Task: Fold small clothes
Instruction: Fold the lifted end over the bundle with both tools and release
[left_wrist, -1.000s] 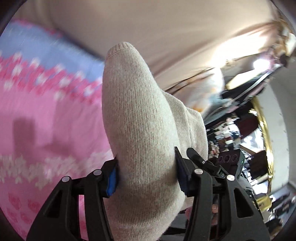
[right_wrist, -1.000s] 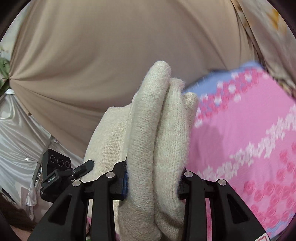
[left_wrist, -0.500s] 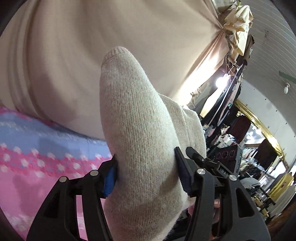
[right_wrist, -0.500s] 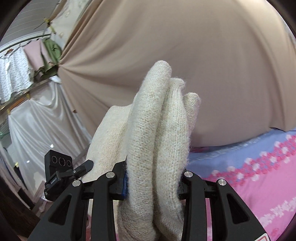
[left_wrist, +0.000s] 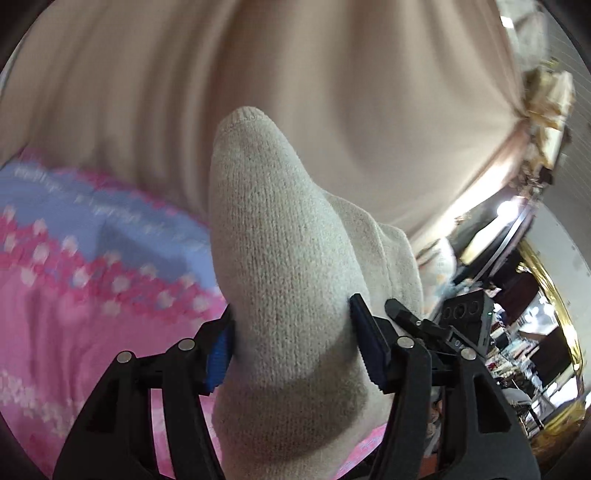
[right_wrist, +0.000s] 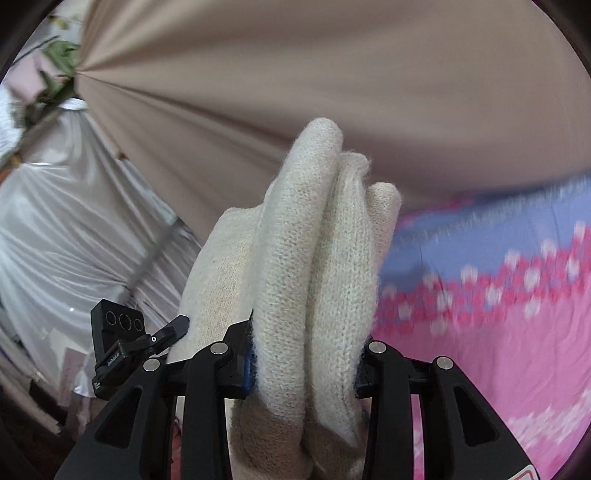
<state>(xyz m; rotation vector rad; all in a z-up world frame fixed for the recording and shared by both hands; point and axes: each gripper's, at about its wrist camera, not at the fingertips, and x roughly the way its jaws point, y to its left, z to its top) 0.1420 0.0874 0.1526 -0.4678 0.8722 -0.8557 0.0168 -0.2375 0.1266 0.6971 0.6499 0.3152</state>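
My left claw (left_wrist: 291, 347) is clamped on a cream, coarse-knit woollen garment (left_wrist: 280, 258), one rounded, seamed end standing up between the blue pads. The garment hangs in the air between my two claws, above the pink and lilac flower-patterned bedspread (left_wrist: 66, 295), which lies to the left and below. Behind it hangs a smooth beige curtain (left_wrist: 332, 92), with a cluttered room at far right.

My right claw (right_wrist: 306, 365) pinches the other end, where three thick fuzzy layers (right_wrist: 321, 229) are bunched together. A silvery satin drape (right_wrist: 66, 229) is at its left, and the bedspread (right_wrist: 498, 332) at its right.

To fold well, I judge that I should keep both grips firm, hold the ends level and the knit taut between them, then lower it flat onto the bedspread before doubling it. The wool looks soft, stretchy and inclined to sag.
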